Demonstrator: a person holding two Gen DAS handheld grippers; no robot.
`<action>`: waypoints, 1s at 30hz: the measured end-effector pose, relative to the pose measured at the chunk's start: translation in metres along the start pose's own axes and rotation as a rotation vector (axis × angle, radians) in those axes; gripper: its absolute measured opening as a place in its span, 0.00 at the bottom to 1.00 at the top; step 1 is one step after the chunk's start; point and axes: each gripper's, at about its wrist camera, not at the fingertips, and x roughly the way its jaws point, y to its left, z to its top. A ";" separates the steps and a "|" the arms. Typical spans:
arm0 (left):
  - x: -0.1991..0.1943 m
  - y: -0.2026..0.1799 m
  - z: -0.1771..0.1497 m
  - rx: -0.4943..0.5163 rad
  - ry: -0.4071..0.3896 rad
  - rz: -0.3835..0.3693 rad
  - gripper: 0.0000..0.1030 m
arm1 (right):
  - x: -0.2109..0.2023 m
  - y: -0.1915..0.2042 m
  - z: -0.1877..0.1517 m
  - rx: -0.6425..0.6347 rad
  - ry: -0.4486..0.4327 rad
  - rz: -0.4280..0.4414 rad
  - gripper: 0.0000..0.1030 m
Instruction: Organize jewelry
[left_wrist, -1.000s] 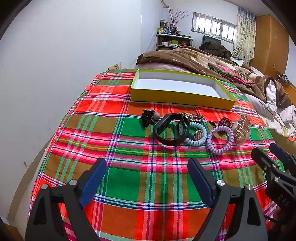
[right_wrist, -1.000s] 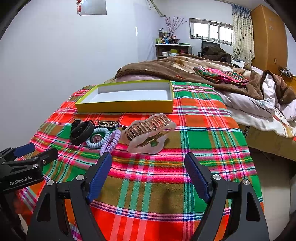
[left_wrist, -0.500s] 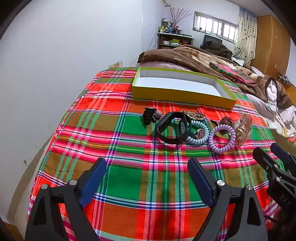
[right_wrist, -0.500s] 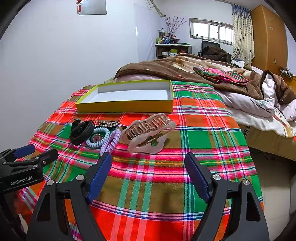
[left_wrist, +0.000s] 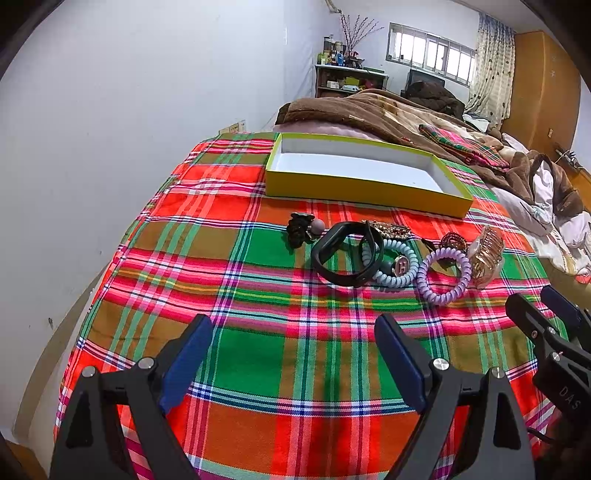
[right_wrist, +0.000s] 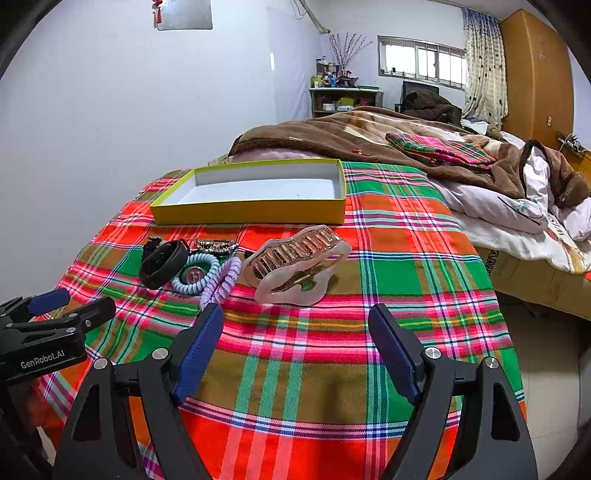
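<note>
A row of accessories lies on the plaid cloth: a black scrunchie (left_wrist: 300, 229), a black band (left_wrist: 345, 254), a pale blue coil tie (left_wrist: 391, 264), a purple coil tie (left_wrist: 443, 276), a gold barrette (left_wrist: 388, 229) and a large pink-gold claw clip (right_wrist: 295, 264). Behind them sits an empty yellow box (left_wrist: 364, 190), which also shows in the right wrist view (right_wrist: 251, 212). My left gripper (left_wrist: 293, 363) is open and empty, short of the black band. My right gripper (right_wrist: 295, 354) is open and empty, just short of the claw clip.
The plaid cloth (left_wrist: 258, 362) covers the near end of a bed beside a white wall (left_wrist: 110, 147) on the left. A brown blanket (right_wrist: 351, 136) and white bedding (right_wrist: 517, 221) lie behind and to the right. The bed's right edge drops to the floor (right_wrist: 546, 387).
The left gripper has drifted slightly back and left, so the accessories sit a little further right in its view. The right gripper has hardly moved. Both stay open.
</note>
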 end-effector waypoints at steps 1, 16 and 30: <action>0.000 0.000 0.000 0.000 0.001 0.000 0.88 | 0.000 0.000 0.000 0.000 0.000 0.000 0.78; 0.003 0.002 0.003 -0.010 0.011 -0.010 0.88 | 0.000 0.001 0.004 0.002 -0.001 0.003 0.78; 0.017 0.013 0.019 -0.006 0.060 -0.103 0.88 | 0.016 -0.004 0.036 0.097 0.005 0.049 0.78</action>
